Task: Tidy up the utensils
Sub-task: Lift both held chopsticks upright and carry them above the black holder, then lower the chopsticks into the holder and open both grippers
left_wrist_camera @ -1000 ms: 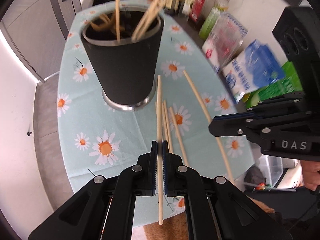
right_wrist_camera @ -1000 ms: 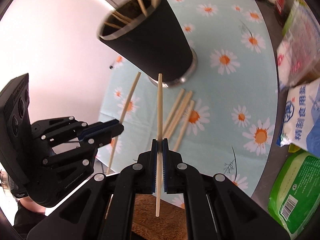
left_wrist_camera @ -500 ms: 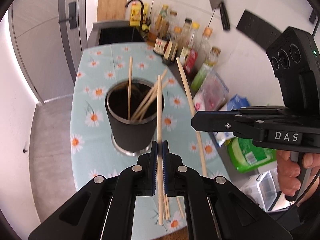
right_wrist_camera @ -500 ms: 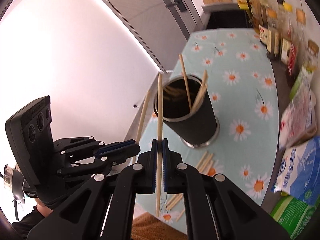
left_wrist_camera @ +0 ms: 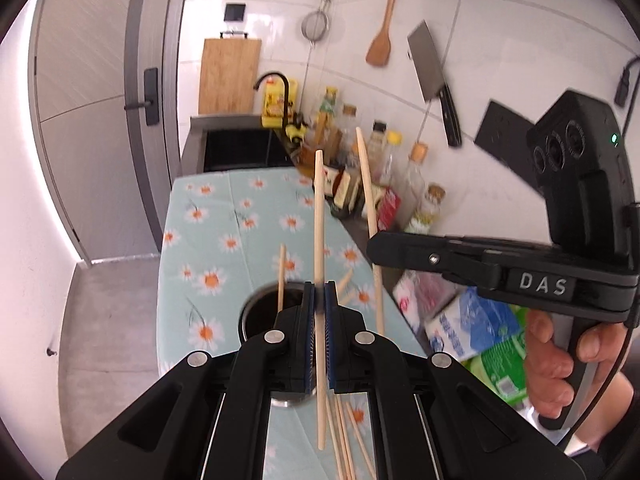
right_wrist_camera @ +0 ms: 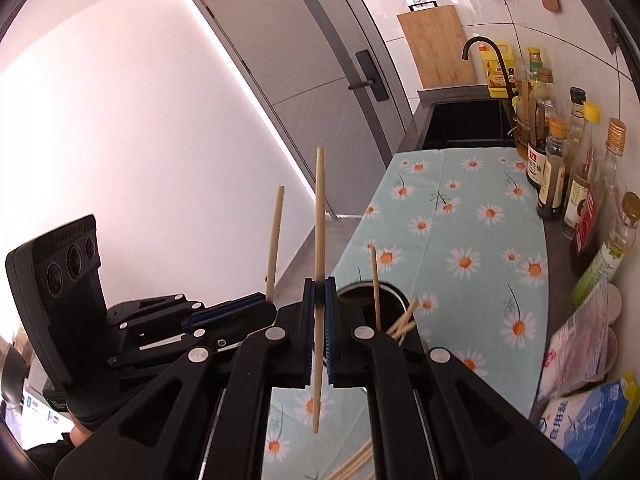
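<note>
Both grippers, left gripper (left_wrist_camera: 319, 312) and right gripper (right_wrist_camera: 319, 308), have risen since a second ago; the black holder (left_wrist_camera: 256, 318) now sits low beneath them. Each stays clamped tight on one upright chopstick (left_wrist_camera: 319, 216), loose chopsticks (left_wrist_camera: 348, 436) lying below on the daisy cloth (left_wrist_camera: 224, 216).

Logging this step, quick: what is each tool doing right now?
Left tool: shut on a chopstick.
Right tool: shut on another chopstick.
</note>
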A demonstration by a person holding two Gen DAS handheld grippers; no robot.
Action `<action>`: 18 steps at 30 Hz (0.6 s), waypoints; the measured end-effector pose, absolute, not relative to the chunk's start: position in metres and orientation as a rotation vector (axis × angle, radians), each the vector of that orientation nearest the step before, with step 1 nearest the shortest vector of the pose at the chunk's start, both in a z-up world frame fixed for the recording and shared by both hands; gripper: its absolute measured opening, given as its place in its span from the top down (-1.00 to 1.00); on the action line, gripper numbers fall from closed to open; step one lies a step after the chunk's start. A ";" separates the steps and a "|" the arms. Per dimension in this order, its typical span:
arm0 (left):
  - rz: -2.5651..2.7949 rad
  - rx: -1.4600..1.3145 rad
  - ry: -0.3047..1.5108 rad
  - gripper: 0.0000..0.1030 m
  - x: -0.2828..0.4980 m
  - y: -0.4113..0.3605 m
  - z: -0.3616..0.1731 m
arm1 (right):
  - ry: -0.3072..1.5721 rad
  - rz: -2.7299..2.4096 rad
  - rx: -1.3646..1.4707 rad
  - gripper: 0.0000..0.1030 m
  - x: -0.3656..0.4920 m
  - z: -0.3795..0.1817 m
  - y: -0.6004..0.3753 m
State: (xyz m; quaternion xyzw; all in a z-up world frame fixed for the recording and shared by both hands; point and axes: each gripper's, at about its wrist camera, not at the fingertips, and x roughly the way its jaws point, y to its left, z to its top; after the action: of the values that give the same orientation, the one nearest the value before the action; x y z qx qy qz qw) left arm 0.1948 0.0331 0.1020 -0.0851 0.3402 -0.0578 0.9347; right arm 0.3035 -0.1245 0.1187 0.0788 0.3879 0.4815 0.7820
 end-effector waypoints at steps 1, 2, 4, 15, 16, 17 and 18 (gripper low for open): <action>-0.115 -0.174 0.684 0.93 0.197 0.035 0.103 | 0.822 1.033 0.167 0.89 0.306 0.121 -0.122; -0.112 -0.176 0.665 0.93 0.200 0.037 0.105 | 0.800 1.027 0.159 0.89 0.308 0.123 -0.120; -0.105 -0.176 0.630 0.93 0.204 0.040 0.108 | 0.769 1.031 0.158 0.89 0.310 0.129 -0.117; -0.116 -0.269 0.498 0.92 0.230 0.067 0.099 | 0.656 1.016 0.136 0.89 0.328 0.124 -0.095; -0.113 -0.274 0.492 0.92 0.232 0.068 0.097 | 0.661 1.019 0.135 0.89 0.329 0.121 -0.093; -0.112 -0.280 0.492 0.92 0.234 0.069 0.094 | 0.664 1.017 0.134 0.88 0.331 0.118 -0.092; -0.114 -0.287 0.496 0.92 0.235 0.070 0.091 | 0.662 1.012 0.130 0.88 0.332 0.115 -0.091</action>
State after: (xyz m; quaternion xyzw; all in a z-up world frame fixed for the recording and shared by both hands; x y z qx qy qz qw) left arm 0.2347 0.0705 0.0912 -0.1412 0.2446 -0.0562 0.9576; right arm 0.3319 -0.0908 0.1152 0.0609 0.3109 0.4755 0.8207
